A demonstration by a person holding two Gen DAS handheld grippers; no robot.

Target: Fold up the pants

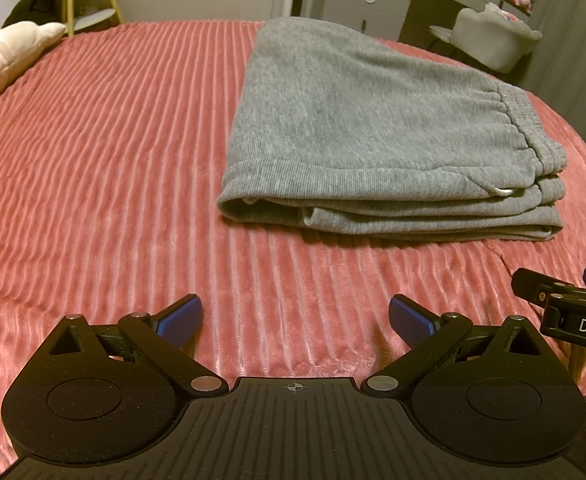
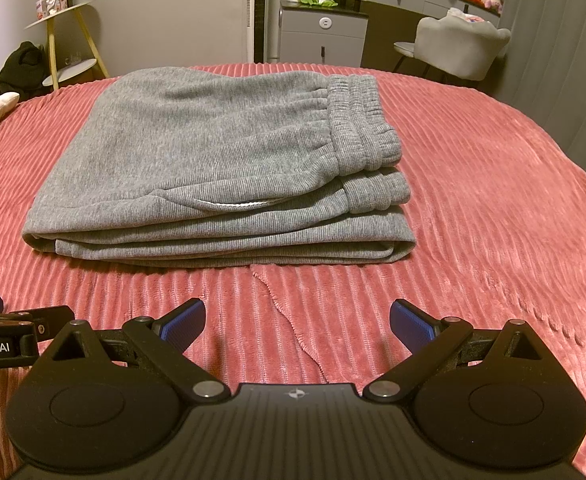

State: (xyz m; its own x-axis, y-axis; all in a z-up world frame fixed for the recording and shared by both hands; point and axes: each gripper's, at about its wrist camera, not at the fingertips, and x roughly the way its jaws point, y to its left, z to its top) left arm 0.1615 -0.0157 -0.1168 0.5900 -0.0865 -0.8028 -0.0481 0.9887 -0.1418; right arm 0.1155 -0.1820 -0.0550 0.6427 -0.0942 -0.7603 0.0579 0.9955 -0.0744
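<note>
Left gripper point(image 1: 295, 318): nearest thing in its own view, jaws spread wide, nothing between the blue pads, hovering over bare bedspread point(image 1: 113, 168) just short of the pants.
Right gripper point(image 2: 297, 320): same deal, wide open and empty, parked near the front edge of the bed with the left one just beside it.
Pants point(image 2: 217, 168): grey sweatpants lying in a flat stacked bundle on the pink ribbed bedspread, waistband point(image 2: 363, 128) on the right side, folded edges facing the near side.
Step in hand: looks to me like the folding is basically done and both grippers are backed off, so it's a check-and-tidy moment.
Doing it well: if anything gets touched, I'd pinch only the loose lower layer poking out at the near right and nudge it under, keeping low so the stack doesn't slide on that plush fabric.
Pocket lining point(image 2: 229, 203): a pale sliver peeks out at the front; could tuck it in.
Hard to tell: the far side of the bundle is hidden, so no idea whether the legs line up back there.
Cut off: only a sliver of each gripper shows in the other's view.
Bedspread seam point(image 2: 285, 312): a wavy ridge runs toward the camera; can't tell if it's a wrinkle or an edge.
</note>
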